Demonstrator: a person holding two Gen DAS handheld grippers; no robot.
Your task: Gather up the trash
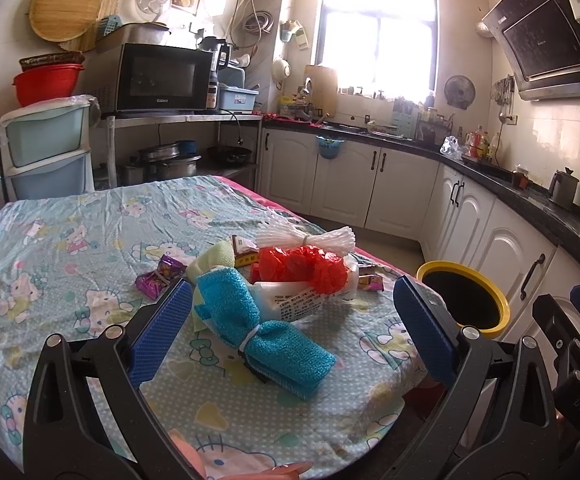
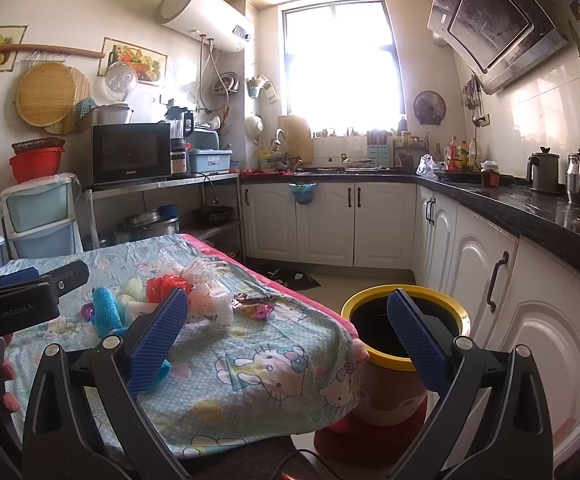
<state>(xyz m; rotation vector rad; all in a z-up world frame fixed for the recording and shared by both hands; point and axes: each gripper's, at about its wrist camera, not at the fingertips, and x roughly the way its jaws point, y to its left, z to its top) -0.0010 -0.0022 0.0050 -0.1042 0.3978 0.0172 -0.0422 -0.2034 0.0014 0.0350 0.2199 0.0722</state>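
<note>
My left gripper (image 1: pixel 294 316) hangs spread wide and empty above the patterned tablecloth (image 1: pixel 69 248), its blue pads either side of a tied blue cloth bundle (image 1: pixel 265 336) without touching it. My right gripper (image 2: pixel 290 328) also gapes empty, one finger over the table edge, the other before the yellow-rimmed bin (image 2: pixel 406 364). Wrappers (image 1: pixel 157 280) and a red bag (image 1: pixel 306 268) lie clustered mid-table, left of the bin.

Home kitchen: microwave (image 1: pixel 157 78), range hood (image 2: pixel 494 28), sink cabinets (image 2: pixel 326 222).
</note>
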